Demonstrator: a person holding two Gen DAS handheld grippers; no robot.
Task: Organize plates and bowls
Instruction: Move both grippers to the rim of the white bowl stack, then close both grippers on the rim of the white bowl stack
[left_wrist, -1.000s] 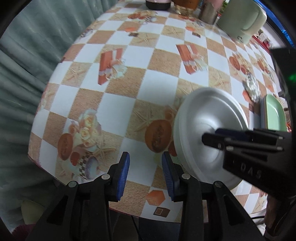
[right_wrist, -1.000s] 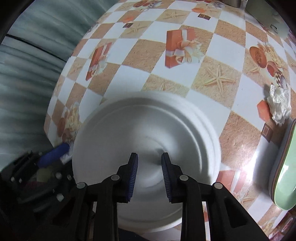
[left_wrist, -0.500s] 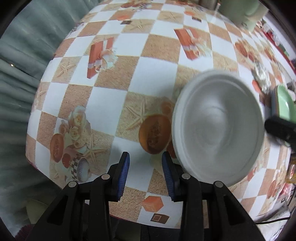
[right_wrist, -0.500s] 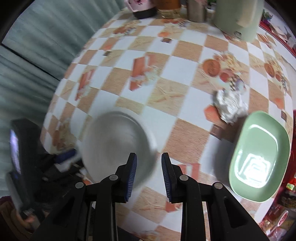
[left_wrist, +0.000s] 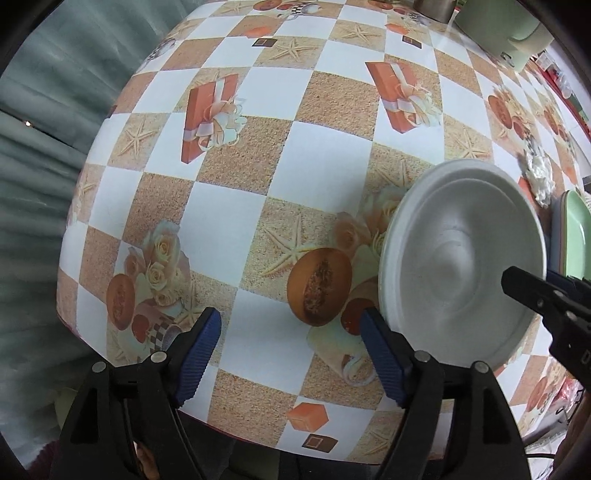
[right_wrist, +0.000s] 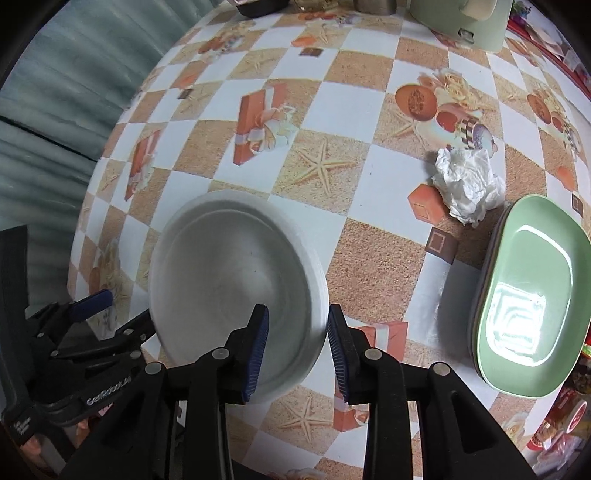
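A round white plate (right_wrist: 229, 280) lies flat on the checked tablecloth near the front edge; it also shows in the left wrist view (left_wrist: 461, 258). A green rectangular plate (right_wrist: 532, 302) lies on top of other plates to its right, and its edge shows in the left wrist view (left_wrist: 572, 229). My left gripper (left_wrist: 290, 347) is open and empty just left of the white plate. My right gripper (right_wrist: 297, 347) is open and empty, above the plate's near right rim.
A crumpled white tissue (right_wrist: 469, 184) lies between the two plates, further back. A pale green appliance (right_wrist: 461, 22) and dark containers stand at the far edge. The table's front edge (left_wrist: 258, 435) is close below both grippers. A grey-green curtain (left_wrist: 44, 147) hangs on the left.
My left gripper's jaws have opened wide. My right gripper has opened a little and moved back over the white plate's near rim. The white plate lies where it was.
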